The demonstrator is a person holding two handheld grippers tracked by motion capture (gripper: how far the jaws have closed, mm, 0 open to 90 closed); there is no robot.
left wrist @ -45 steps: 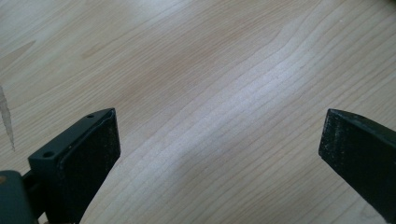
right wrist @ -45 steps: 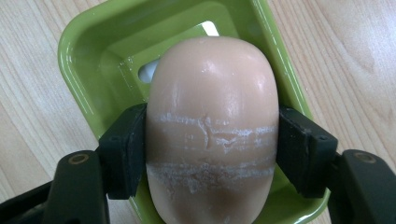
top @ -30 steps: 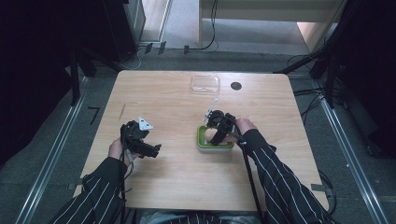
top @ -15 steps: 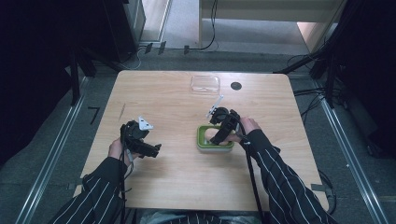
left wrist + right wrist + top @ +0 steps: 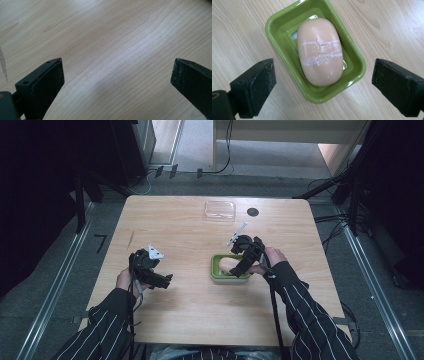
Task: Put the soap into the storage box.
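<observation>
In the high view, the green soap dish (image 5: 229, 270) sat on the tabletop (image 5: 190, 315) right of centre, with the peach soap bar (image 5: 227, 265) lying inside it. The right hand-held gripper (image 5: 241, 267) hung over the dish's right half, tilted down toward it; its jaws had just been opening and stood wide apart, gripping nothing. Well to the left of the dish, the left hand-held gripper (image 5: 162, 281) hovered above bare wood, jaws spread. Between it and the dish lay an open strip of tabletop. Beyond the dish, near the far edge, stood a clear plastic lid (image 5: 220, 210), with a dark round hole (image 5: 253, 212) just to its right. The near edge of the tabletop, in front of the dish, was free wood apart from the striped sleeves crossing it.

In the left gripper view, the left hand-held gripper (image 5: 117, 82) showed both black jaws far apart over plain wood grain, with nothing between them.

In the right gripper view, the right hand-held gripper (image 5: 323, 82) looked straight down on the soap dish (image 5: 274, 27). The soap bar (image 5: 320, 51), marked by two pale scuffed bands, rested along the dish's length, within its rim. The jaws stood outside the dish's near corners, clear of the rim on both sides, touching neither dish nor soap.
</observation>
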